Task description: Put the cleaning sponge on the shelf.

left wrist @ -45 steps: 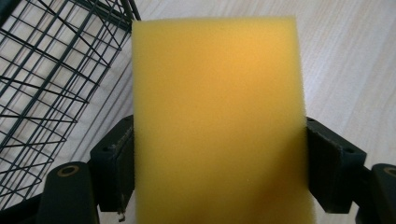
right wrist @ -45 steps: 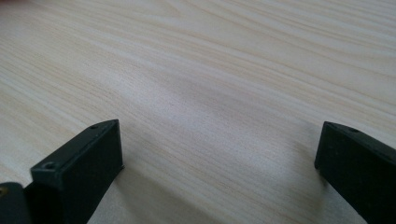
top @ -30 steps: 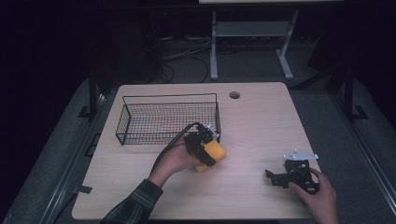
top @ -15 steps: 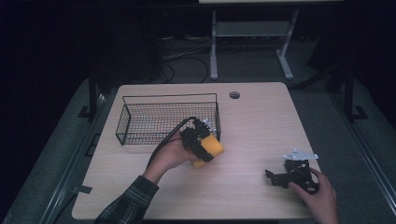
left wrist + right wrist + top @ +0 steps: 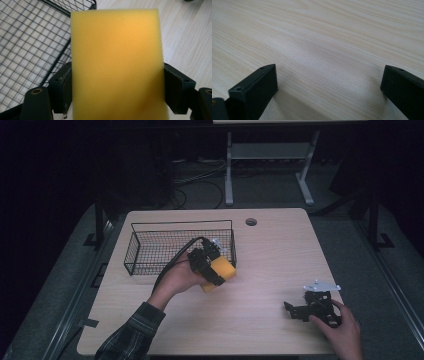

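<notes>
The yellow sponge sits clamped in my left tool, both pads pressed flat against its long sides, so the jaws stand wide but full. From above I see the sponge lifted off the surface, held just beside the near right corner of the black wire basket, outside its rim. In the left gripper view the basket mesh runs along the left of the sponge and bare wood shows to its right. My left hand grips the tool body from the near side, with the cable looping back over the wrist. Well apart, at the near right of the surface, my right tool rests low with its jaws spread wide and nothing between them; in the right gripper view I see pale wood grain between the two black jaws.
</notes>
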`<state>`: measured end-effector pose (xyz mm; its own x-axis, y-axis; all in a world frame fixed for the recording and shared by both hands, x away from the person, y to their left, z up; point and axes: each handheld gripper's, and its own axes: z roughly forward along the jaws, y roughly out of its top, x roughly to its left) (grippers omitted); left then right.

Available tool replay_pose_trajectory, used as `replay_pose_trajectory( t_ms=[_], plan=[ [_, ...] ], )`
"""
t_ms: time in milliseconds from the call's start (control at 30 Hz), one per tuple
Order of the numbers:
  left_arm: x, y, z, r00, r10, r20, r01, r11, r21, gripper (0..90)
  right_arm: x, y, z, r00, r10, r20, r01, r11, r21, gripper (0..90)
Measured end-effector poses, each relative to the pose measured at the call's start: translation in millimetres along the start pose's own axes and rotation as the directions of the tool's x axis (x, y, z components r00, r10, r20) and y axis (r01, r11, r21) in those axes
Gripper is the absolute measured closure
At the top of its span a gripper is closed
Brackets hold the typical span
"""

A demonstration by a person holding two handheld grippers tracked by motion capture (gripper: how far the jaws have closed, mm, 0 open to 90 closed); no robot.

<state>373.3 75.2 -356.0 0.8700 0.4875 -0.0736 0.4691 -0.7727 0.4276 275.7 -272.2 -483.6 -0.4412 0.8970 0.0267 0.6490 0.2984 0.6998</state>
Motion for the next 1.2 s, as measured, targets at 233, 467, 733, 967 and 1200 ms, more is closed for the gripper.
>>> replay_pose_trajectory(
  t_ms=[233, 467, 733, 967, 1200],
  plan=[
    [8.7, 0.1, -6.6, 0.9998, -0.012, -0.017, 0.012, 0.9999, -0.007, 22.7, 0.2, 0.1, -0.1, 1.0000, 0.003, 0.000, -0.003, 1.000, -0.001, 0.2],
    [22.8, -3.4, -12.7, 0.9977, -0.052, -0.043, 0.051, 0.9984, -0.025, 22.7, -0.2, 0.0, 0.1, 1.0000, -0.002, 0.002, 0.002, 1.000, -0.001, 0.1],
    [40.5, -8.7, -21.8, 0.9929, -0.084, -0.084, 0.083, 0.9963, -0.023, 22.6, -0.2, 0.1, 0.1, 1.0000, -0.002, 0.002, 0.002, 1.000, -0.002, 0.2],
    [52.6, -12.7, -26.8, 0.9884, -0.107, -0.107, 0.106, 0.9942, -0.016, 22.7, 0.1, 0.0, 0.1, 1.0000, 0.002, 0.001, -0.002, 1.000, 0.000, 0.1],
    [64.2, -18.3, -29.0, 0.9840, -0.133, -0.119, 0.132, 0.9912, -0.015, 22.7, 0.1, 0.0, 0.1, 1.0000, 0.002, 0.001, -0.002, 1.000, 0.000, 0.1]
  ],
)
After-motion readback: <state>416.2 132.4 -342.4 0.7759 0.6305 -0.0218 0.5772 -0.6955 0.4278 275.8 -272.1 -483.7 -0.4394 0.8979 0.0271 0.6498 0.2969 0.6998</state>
